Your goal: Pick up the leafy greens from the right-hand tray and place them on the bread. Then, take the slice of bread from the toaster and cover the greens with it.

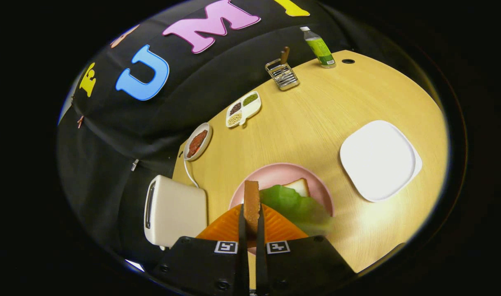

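- While the slice of bread [251, 203] stands on edge between the fingers, the tool [251, 218] is clamped on it, both fingers pressing its flat faces, so the toast shows edge-on with its long axis running straight ahead toward twelve o'clock.
- The leafy greens [295, 205] lie just ahead of the tool, toward one o'clock, spread over the pink plate [275, 172].
- A corner of the lower bread [298, 186] peeks out past the greens at their far side, so the leaf already sits on it.
- The toaster [174, 209] stands close by at about nine o'clock from the fingers, its slot turned away, off the plate's near-left rim.
- The white tray [378, 158] lies well apart at two o'clock on the bench [316, 111].
- My judgement: the coming move turns on the offset between slice and greens; the slice hangs slightly toward eleven o'clock of the leaf's middle and is upright, so it needs a small shift toward one o'clock and a turn to flat before release.
- A risk, as I judge it: letting go while it is still on edge would tip it off the greens.
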